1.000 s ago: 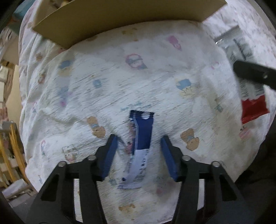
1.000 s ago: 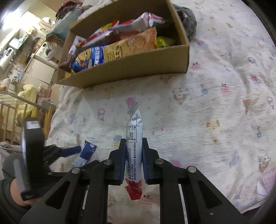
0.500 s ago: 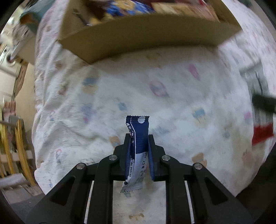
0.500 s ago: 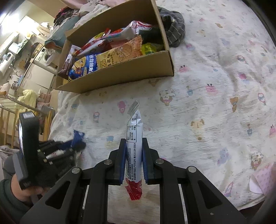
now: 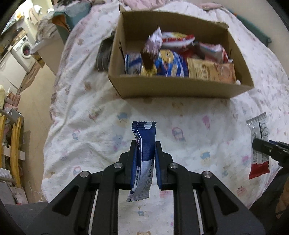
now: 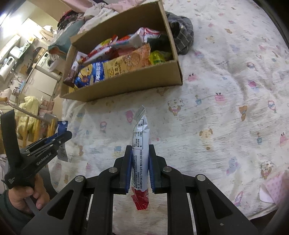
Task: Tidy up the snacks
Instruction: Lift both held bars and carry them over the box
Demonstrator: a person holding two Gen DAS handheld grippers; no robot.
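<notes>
place: home, likely a bedroom | cues: cartoon-print bedsheet (image 5: 180, 115); washing machine (image 5: 24, 49); heaped clothes (image 6: 94, 9); white fridge-like appliance (image 6: 40, 81), blurred

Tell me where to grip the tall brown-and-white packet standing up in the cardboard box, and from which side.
Take the brown-and-white packet by its upper, crimped end, coming down from above. It stands well clear of the flatter bags in the cardboard box, so that end is free, while its lower part is wedged among them. Both grippers are full now: the left gripper holds the blue wrapper, so it would probably have to unload first.
</notes>
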